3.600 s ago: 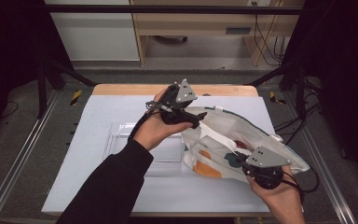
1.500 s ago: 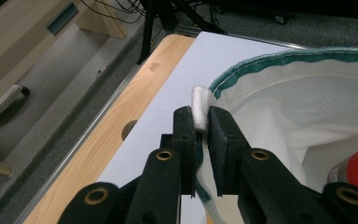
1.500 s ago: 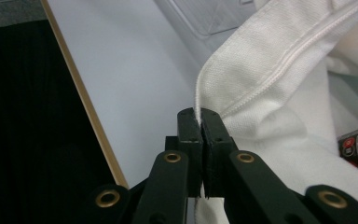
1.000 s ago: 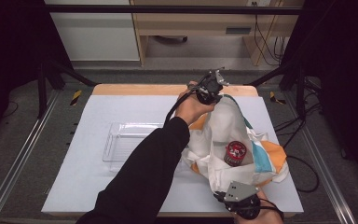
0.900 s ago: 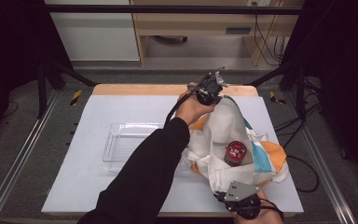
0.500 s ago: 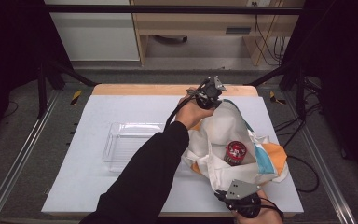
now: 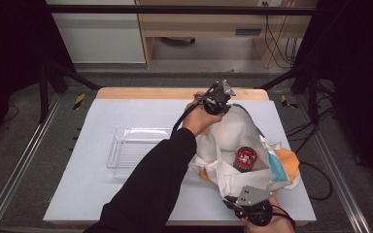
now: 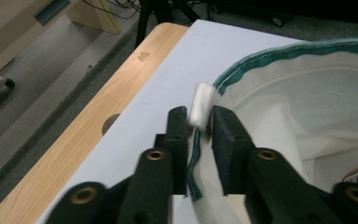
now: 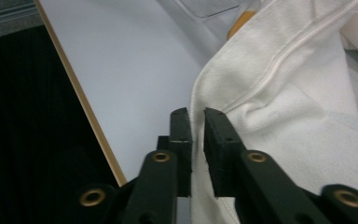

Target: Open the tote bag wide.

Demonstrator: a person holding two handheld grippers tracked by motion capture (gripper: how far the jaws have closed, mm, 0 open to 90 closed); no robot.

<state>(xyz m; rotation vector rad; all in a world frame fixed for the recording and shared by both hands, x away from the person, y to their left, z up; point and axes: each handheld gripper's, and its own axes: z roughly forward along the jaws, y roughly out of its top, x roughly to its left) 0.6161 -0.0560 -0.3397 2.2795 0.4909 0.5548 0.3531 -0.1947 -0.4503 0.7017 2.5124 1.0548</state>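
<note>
The cloth bag [image 7: 245, 141] lay right of centre in the high view, a red-lidded can [image 7: 245, 158] inside its mouth. The left gripper [image 7: 219, 96] pinched the green-edged rim [image 8: 279, 58] at top; the right gripper [image 7: 252, 206] pinched the near hem [image 9: 242, 88] at bottom. Thin cloth could slip free, letting the mouth collapse over the can.

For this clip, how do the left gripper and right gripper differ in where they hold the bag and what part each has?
The left gripper is at the far end of the cloth bag, near the table's wooden edge; the right gripper is at the near end. The left one pinches the green-trimmed rim beside a small white tab; the right one pinches a plain white stitched hem. Both are shut on the bag's rim, holding it open around a red-topped can.
</note>
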